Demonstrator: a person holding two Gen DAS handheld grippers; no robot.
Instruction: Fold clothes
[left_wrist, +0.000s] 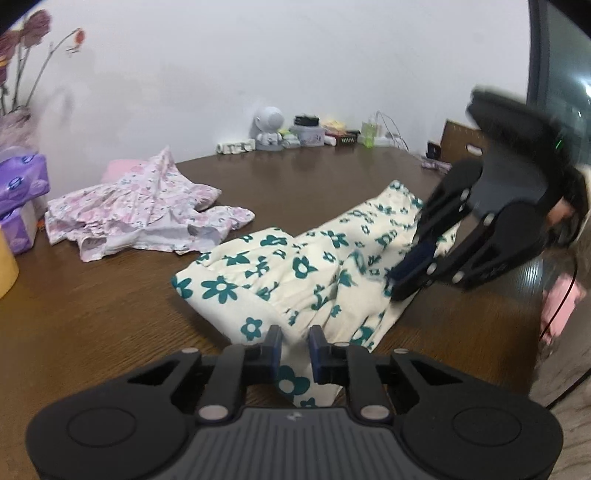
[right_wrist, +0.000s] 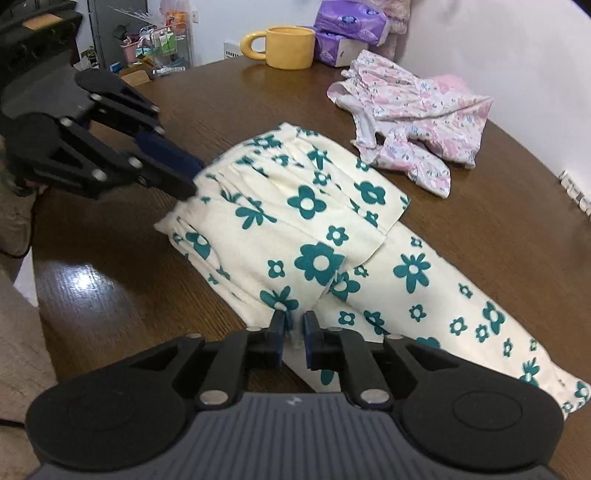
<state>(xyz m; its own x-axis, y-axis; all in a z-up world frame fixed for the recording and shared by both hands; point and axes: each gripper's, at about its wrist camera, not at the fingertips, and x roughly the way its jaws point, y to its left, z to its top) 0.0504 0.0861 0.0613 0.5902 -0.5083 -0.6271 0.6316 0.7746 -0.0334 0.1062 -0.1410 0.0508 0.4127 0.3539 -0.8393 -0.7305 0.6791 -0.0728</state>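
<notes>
Both grippers, left (left_wrist: 295, 345) and right (right_wrist: 294, 330), pinch nearly closed on the cream, teal-flowered cotton trousers (right_wrist: 314, 236). A thin bite of fabric may slip out, dropping the fold on the brown wooden table (left_wrist: 110, 295).

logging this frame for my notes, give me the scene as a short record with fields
surface: brown wooden table
main item: cream pants with teal flowers, partly folded
left gripper: shut on cream pants at an edge
right gripper: shut on cream pants at an edge
other cloth: pink floral garment, crumpled, apart from the pants
also on table: yellow mug, purple tissue packs
fold state: one fold laid over, not finished
</notes>
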